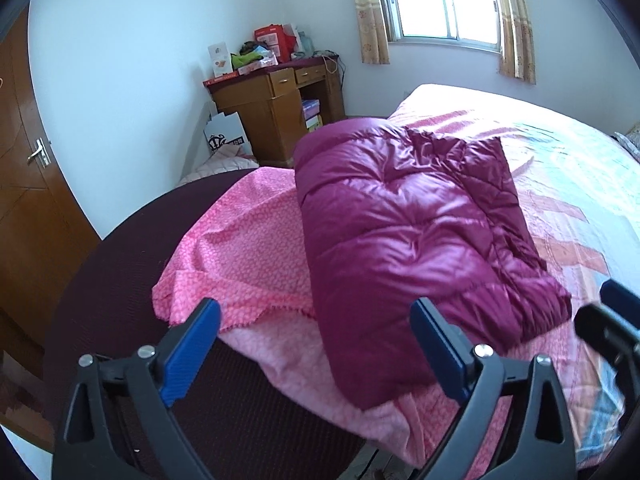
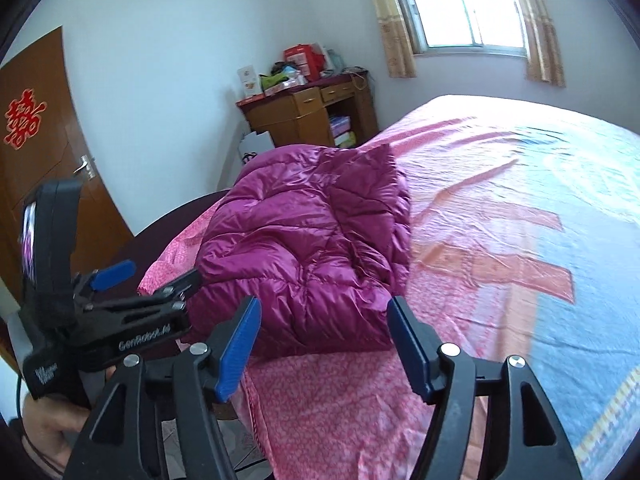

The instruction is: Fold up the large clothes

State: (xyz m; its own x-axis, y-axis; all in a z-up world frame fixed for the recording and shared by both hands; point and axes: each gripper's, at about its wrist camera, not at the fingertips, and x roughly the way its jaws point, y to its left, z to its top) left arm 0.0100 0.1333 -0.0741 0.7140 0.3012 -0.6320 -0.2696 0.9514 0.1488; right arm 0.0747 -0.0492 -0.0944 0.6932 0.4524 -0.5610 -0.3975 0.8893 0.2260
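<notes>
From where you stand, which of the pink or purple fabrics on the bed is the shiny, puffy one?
The magenta quilted jacket, folded into a bundle near the bed's corner. It is glossy and padded; the pink patterned sheet beneath it is flat and matte.

Folded magenta jacket (image 1: 408, 240) on bed (image 1: 580, 200) (jaws apart, empty).

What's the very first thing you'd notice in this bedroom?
The shiny magenta puffer jacket, folded into a fat bundle on the near corner of the bed. Next, the bright window on the far wall, and the cluttered wooden desk in the corner.
</notes>
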